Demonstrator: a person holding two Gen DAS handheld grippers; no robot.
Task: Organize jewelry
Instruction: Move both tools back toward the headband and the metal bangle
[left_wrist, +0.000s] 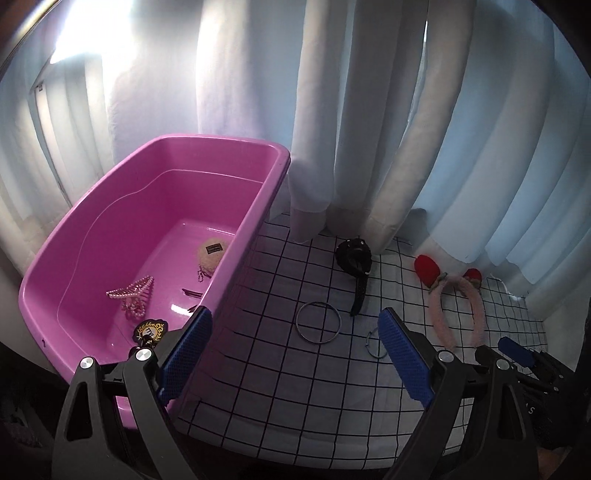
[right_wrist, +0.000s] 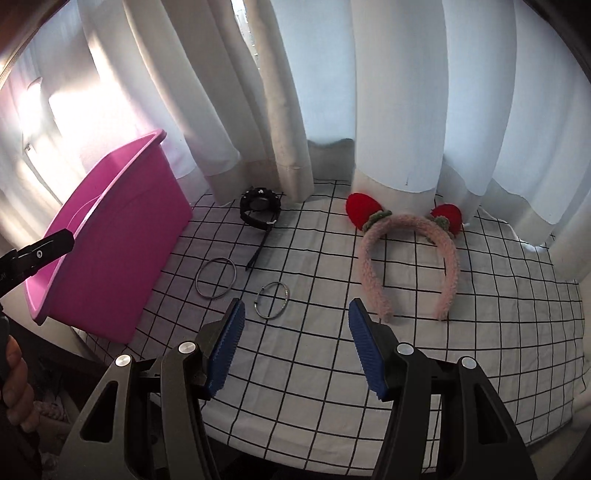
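A pink plastic bin (left_wrist: 258, 206) (right_wrist: 122, 236) stands at the left on the checked cloth. In it lie a pearl hair claw (left_wrist: 133, 295), a cream fluffy clip (left_wrist: 212, 254), black hairpins (left_wrist: 192, 293) and a black-gold badge (left_wrist: 149, 328). On the cloth lie a large silver bangle (left_wrist: 318, 323) (right_wrist: 216, 282), a smaller silver bangle (left_wrist: 375, 345) (right_wrist: 272, 300), a black watch (left_wrist: 354, 258) (right_wrist: 259, 206) and a pink strawberry headband (left_wrist: 456, 314) (right_wrist: 410, 254). My left gripper (left_wrist: 295, 354) is open and empty at the bin's near corner. My right gripper (right_wrist: 295, 343) is open and empty, just short of the smaller bangle.
White curtains (right_wrist: 325, 92) hang onto the back of the checked tablecloth (right_wrist: 332, 369). The table's edge curves along the front and right. The right gripper's blue tip shows in the left wrist view (left_wrist: 515, 349); the left gripper's black tip shows in the right wrist view (right_wrist: 40, 251).
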